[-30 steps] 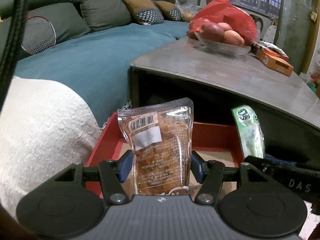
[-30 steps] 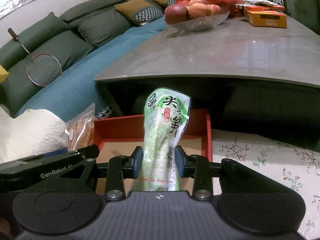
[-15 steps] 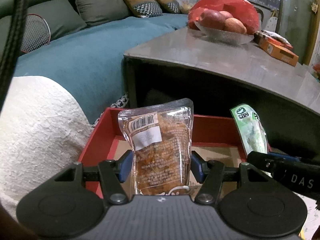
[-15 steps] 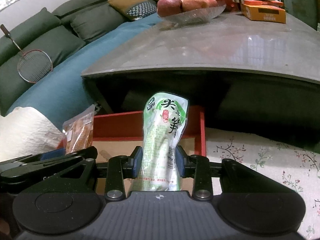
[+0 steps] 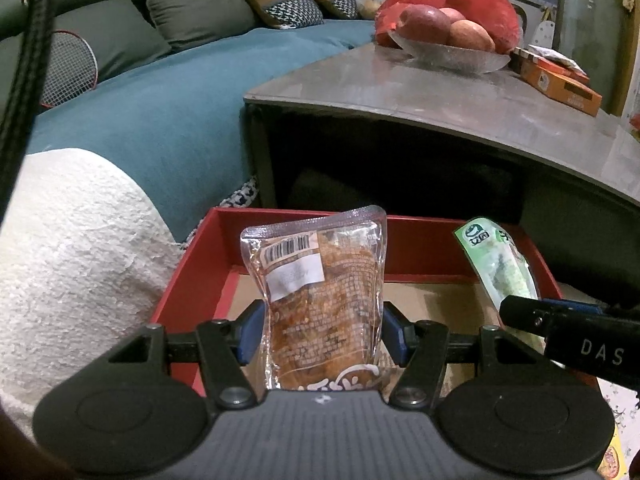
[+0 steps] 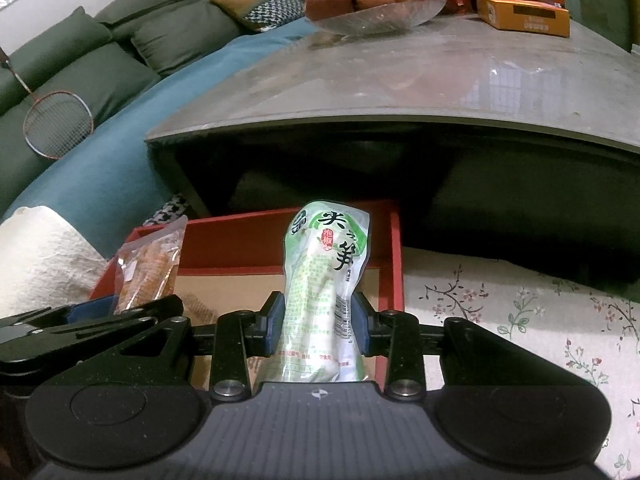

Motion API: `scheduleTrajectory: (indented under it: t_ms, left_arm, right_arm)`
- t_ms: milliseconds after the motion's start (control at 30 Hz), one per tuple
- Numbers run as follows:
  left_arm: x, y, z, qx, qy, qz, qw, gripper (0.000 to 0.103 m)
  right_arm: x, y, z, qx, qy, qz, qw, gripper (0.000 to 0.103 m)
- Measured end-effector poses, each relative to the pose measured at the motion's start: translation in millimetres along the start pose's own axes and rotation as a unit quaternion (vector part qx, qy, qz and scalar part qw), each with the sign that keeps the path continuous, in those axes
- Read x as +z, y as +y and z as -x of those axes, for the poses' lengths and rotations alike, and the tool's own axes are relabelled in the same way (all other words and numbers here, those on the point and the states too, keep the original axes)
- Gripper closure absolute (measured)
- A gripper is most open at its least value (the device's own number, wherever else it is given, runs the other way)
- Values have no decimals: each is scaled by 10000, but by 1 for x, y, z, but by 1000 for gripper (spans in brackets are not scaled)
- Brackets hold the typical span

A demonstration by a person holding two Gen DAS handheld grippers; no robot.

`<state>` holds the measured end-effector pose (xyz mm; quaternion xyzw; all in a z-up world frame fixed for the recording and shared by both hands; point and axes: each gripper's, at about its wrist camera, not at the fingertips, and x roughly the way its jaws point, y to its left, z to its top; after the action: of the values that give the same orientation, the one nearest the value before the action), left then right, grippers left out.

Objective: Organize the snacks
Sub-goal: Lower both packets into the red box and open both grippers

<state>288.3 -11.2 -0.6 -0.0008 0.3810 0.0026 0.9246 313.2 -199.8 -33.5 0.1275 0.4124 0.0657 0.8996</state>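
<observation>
Left wrist view: my left claw (image 5: 322, 330) is clamped on a clear snack packet (image 5: 320, 300) of brown pieces, blue pads (image 5: 250, 332) pressing both its sides. The packet stands upright over the near left part of a red box (image 5: 420, 248) with a brown cardboard floor. Its lower end is cut off behind the claw body; a barcode label sits near the top.

Right wrist view: my right claw (image 6: 318, 330) is clamped on a green-and-white pouch (image 6: 324, 280), long and rounded, upright over the right half of the same box (image 6: 240, 244). Printed characters show on its upper face; the small print lower down is unreadable.

Both claws sit side by side, each visible at the edge of the other's view.

Beyond the box, a grey table (image 6: 400, 76) overhangs a dark recess whose contents I cannot make out. On top: a glass dish of apples (image 6: 376, 0), a red plastic bag (image 5: 452, 0), orange cartons (image 6: 524, 16). Left: a nubbly white cushion (image 5: 72, 260), a teal sofa cover (image 5: 160, 120), a racket (image 6: 56, 124). Right: floral cloth (image 6: 520, 312).
</observation>
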Motion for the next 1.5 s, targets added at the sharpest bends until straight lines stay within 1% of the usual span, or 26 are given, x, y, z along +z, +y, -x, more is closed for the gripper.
scheduleTrajectory:
  t_ms: [133,267,333,433,533,633,833,967,1167,1500]
  left_arm:
    - [1,0,-1,-3,2,5,10000,49]
    - [-2,0,-4,67,35,10,10000,48]
    - [-2,0,-6,94,90,-31,9999,45]
    - [-2,0,-8,93,168,-28,9998,43]
    - [-3,-2,-7,136,134,-110,9998,39]
    - [-2,-1,-4,156,70,-98,9998,34]
    - [-1,3,0,169,53,-54,9998,33]
    - [2,8,9,117,-23,30,9999,33]
    - [3,15,22,64,-75,67,9999,33]
    - [-7,17,43,19,26,-1,10000,33]
  right_arm:
    - [0,2,2,-31,-72,25,10000,60]
    - [-2,-1,1,-16,-83,-24,10000,56]
    - [-2,-3,-1,4,-21,-58,10000,53]
    - [-2,-3,-3,-65,62,-57,9999,48]
    - [-1,0,-1,-187,-56,63,9998,44]
    - [2,-3,2,-111,-83,-35,9999,41]
    - [1,-1,5,-100,-94,-17,9999,41]
    - [2,2,15,-53,-190,-2,9998,41]
    - [2,6,24,2,-211,20,9998,41]
    - [-4,18,40,184,-220,155,9995,40]
